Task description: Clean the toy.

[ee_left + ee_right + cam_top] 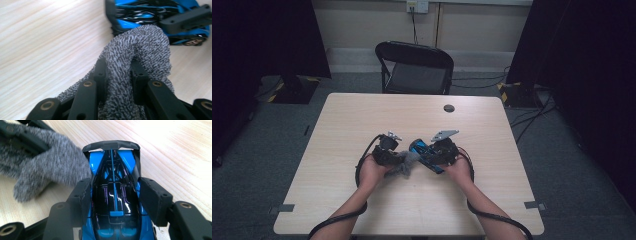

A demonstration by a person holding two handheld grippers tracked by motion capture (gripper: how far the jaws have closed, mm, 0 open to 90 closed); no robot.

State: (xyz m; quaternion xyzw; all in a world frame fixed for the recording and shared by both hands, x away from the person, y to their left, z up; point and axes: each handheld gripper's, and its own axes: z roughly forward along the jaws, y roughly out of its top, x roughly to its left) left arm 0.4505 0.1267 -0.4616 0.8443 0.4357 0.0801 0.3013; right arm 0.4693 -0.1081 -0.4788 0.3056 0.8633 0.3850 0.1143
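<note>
The right claw point(113, 195) is clamped across the flanks of a blue-and-black toy racing car point(115, 202), steadying it just above the wooden surface point(362, 115), apparently for wiping. The left claw point(118, 72) is clenched on a grey fuzzy cloth point(140, 50) that touches the car's body. The car's long axis runs along the right claw's jaws, spoiler end pointing away from that hand.

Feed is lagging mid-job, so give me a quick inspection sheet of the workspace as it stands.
Surface: pale wood table, round dark grommet near its far edge.
Job's things: grey fuzzy cloth against the blue and black toy car.
Clutter: nothing seen.
Grippers: left tongs shut on the cloth; right tongs clamp the car's sides.
Cables: one black cable trails along each forearm.
Surroundings: black folding chair, wall socket, floor leads, dark curtains.
</note>
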